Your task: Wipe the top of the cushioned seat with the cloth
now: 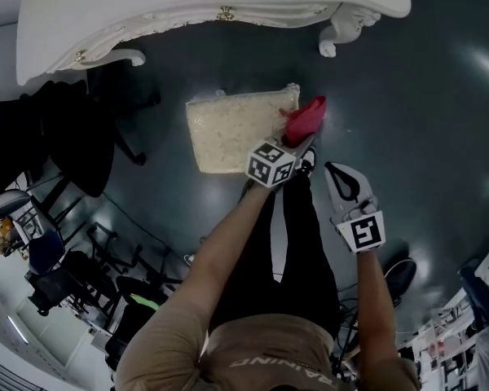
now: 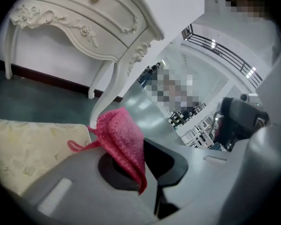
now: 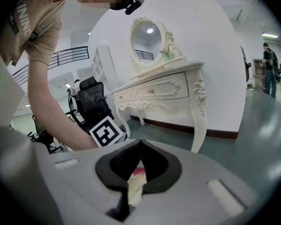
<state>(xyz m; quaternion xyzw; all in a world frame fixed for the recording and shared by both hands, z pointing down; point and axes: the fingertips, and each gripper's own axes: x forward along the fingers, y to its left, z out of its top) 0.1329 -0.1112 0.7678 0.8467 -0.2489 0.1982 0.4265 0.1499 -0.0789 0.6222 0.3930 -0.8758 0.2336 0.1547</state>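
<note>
The cushioned seat (image 1: 236,129) is a cream rectangle low on the dark floor, just in front of me. My left gripper (image 1: 303,141) is shut on a pink-red knitted cloth (image 1: 307,114) at the seat's right edge. In the left gripper view the cloth (image 2: 124,139) is folded and pinched between the jaws, with the cream cushion (image 2: 33,144) at lower left. I cannot tell whether the cloth touches the seat. My right gripper (image 1: 336,169) hangs to the right of the seat, over the floor. Its jaws meet at the tips (image 3: 139,146) with nothing in them.
A white carved dressing table (image 1: 212,6) with a mirror (image 3: 149,43) stands just beyond the seat; its curved leg (image 2: 105,97) comes down near the seat's far right corner. A black office chair (image 1: 73,137) stands to the left. A person (image 3: 270,69) stands far off.
</note>
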